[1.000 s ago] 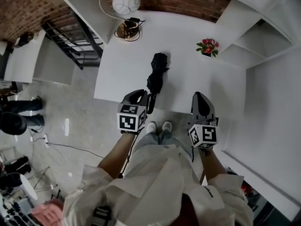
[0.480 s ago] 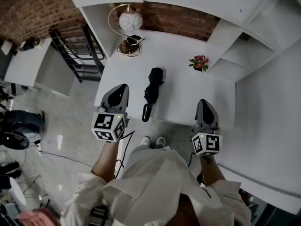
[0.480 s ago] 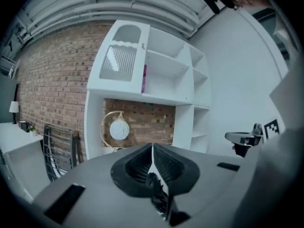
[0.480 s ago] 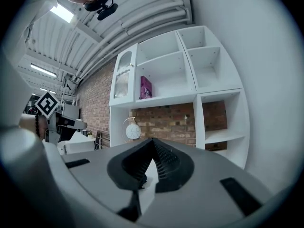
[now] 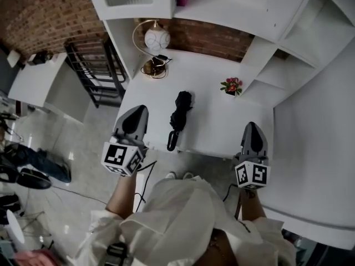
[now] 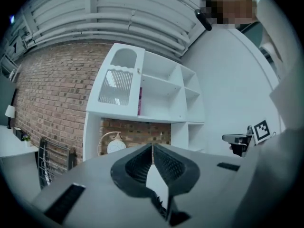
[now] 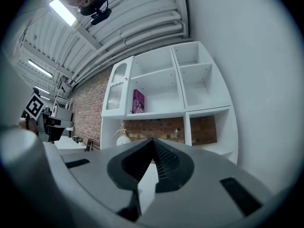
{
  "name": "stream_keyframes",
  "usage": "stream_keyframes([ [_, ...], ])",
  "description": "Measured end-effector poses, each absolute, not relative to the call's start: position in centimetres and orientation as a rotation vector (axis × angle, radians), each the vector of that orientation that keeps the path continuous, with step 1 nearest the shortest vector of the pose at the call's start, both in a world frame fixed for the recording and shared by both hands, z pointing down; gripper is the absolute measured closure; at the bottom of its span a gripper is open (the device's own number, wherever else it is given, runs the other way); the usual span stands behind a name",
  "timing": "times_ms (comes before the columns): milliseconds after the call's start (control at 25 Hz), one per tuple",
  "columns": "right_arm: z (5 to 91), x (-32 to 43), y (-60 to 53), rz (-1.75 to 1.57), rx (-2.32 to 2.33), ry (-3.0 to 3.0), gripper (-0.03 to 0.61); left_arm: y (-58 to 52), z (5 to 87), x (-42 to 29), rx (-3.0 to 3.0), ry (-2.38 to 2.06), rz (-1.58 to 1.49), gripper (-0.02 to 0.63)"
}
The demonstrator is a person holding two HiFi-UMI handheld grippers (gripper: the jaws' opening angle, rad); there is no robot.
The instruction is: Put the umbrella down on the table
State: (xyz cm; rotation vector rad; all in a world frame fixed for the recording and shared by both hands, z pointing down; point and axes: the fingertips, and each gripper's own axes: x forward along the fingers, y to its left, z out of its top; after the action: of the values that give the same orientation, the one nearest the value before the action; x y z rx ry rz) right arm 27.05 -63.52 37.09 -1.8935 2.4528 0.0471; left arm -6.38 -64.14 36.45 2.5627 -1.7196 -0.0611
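A folded black umbrella lies on the white table, its handle at the table's near edge. My left gripper hangs off the table's left edge, apart from the umbrella, jaws shut on nothing. In the left gripper view its fingertips meet, pointing level at the shelf wall. My right gripper sits over the table's near right corner, also shut and empty. The right gripper view shows its jaws closed tip to tip.
A round white lamp stands at the table's back left, a small pot of red flowers at the back right. White shelves rise behind the table. A black rack stands to the left. A person's legs show far left.
My left gripper has left the umbrella's handle and moved left and up. The right gripper has risen and drawn back. The umbrella stays lying on the table.
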Motion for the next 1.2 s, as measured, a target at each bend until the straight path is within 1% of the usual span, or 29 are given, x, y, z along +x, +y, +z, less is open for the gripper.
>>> stream_keyframes([
  [320,36.9,29.5,-63.2,0.027,-1.95,2.373,0.561,-63.8,35.9,-5.8,2.606,-1.756,-0.062,0.578],
  [1200,37.3,29.7,-64.5,0.034,-1.98,2.347,0.561,-65.5,37.6,-4.8,2.587,-1.708,-0.04,0.578],
])
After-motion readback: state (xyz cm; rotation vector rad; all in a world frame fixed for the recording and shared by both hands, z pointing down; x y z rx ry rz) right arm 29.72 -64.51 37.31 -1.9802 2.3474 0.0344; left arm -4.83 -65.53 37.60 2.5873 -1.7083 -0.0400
